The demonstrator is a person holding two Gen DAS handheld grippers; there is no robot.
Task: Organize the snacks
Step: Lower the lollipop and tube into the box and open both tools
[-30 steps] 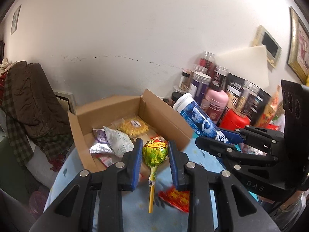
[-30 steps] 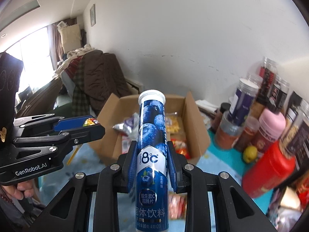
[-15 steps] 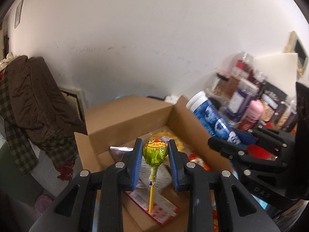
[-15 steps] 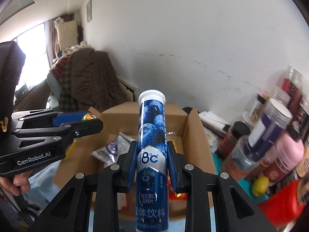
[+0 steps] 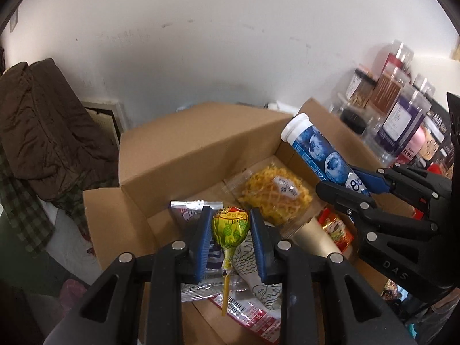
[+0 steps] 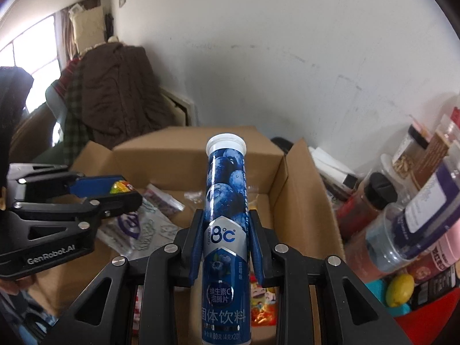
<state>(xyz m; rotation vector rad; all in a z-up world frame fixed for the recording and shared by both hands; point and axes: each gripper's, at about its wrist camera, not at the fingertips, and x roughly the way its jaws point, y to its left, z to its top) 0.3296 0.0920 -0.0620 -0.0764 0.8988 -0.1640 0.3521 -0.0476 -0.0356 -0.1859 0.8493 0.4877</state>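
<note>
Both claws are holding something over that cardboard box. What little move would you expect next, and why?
Probably lower both a little further, then let go. The left gripper is shut on the lollipop and the right gripper on the blue tube, both above the open cardboard box, where other snacks already lie.

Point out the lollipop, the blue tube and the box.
lollipop (image 5: 230, 227), left wrist view, wrapped head.
blue tube (image 6: 225, 201), right wrist view, mid body.
box (image 5: 195, 149), left wrist view, far wall.

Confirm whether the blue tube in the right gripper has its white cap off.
No, the blue tube clamped in the right gripper has its white cap on.
</note>
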